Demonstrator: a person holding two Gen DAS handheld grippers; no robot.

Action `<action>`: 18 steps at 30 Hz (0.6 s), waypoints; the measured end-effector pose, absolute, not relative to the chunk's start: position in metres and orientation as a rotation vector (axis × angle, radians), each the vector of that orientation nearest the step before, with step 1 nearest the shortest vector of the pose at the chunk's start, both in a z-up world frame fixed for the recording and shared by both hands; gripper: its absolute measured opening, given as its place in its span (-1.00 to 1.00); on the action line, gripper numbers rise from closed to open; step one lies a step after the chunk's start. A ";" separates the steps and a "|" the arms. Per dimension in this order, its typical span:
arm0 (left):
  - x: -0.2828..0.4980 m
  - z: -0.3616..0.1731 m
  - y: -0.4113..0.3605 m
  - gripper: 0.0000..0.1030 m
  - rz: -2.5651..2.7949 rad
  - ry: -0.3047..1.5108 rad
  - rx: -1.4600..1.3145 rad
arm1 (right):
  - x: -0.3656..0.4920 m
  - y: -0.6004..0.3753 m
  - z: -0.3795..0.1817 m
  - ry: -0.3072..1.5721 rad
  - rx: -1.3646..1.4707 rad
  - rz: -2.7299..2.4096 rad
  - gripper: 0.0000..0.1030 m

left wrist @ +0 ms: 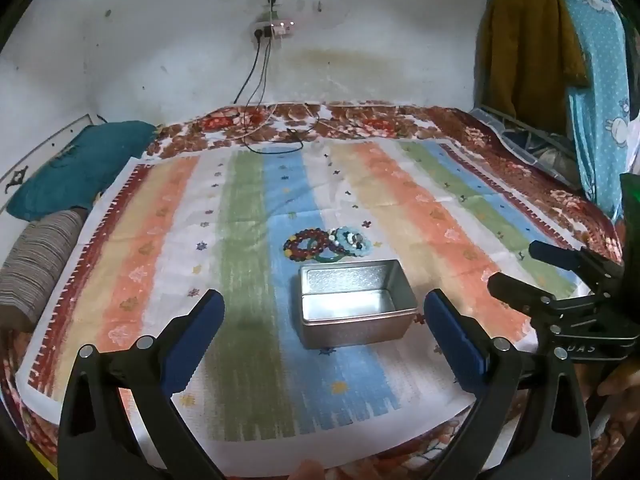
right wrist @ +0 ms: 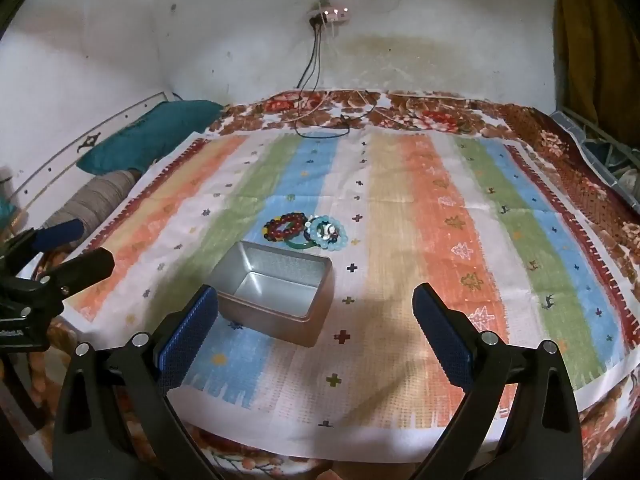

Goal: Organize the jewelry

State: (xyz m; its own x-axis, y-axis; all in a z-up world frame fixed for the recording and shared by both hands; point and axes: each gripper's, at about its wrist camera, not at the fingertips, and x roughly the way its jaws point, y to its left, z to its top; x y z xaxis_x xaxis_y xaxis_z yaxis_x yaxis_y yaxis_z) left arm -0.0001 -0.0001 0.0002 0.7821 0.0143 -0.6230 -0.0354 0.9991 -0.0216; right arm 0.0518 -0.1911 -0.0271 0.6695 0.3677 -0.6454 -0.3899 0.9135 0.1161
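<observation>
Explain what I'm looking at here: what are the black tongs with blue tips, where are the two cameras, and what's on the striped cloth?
There is no robot. A person holds one hand-operated gripper in each hand, and each carries a fisheye camera that looks forward along its two fingers. One picture comes from the left gripper, the other from the right gripper. Each also catches the other gripper at its edge. Both are open and hold nothing.

On the striped cloth, spread over a floral blanket, stands an open metal tin with nothing in it. Just beyond the tin lies a small cluster of jewelry: a dark red bead bracelet, a light blue bead bracelet and a green bangle, touching or overlapping. Nothing has gone into the tin yet.
</observation>
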 end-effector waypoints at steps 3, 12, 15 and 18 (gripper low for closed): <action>-0.002 0.003 -0.001 0.89 0.046 0.670 -0.026 | 0.053 -0.197 -0.028 0.713 -0.027 0.428 0.92; -0.001 0.003 -0.005 0.89 0.013 0.703 -0.020 | 0.055 -0.190 -0.030 0.740 -0.015 0.456 0.92; 0.005 -0.004 0.000 0.89 0.006 0.714 -0.038 | 0.055 -0.189 -0.030 0.741 -0.013 0.448 0.92; 0.008 -0.005 0.000 0.89 0.014 0.725 -0.038 | 0.056 -0.189 -0.030 0.744 -0.018 0.447 0.92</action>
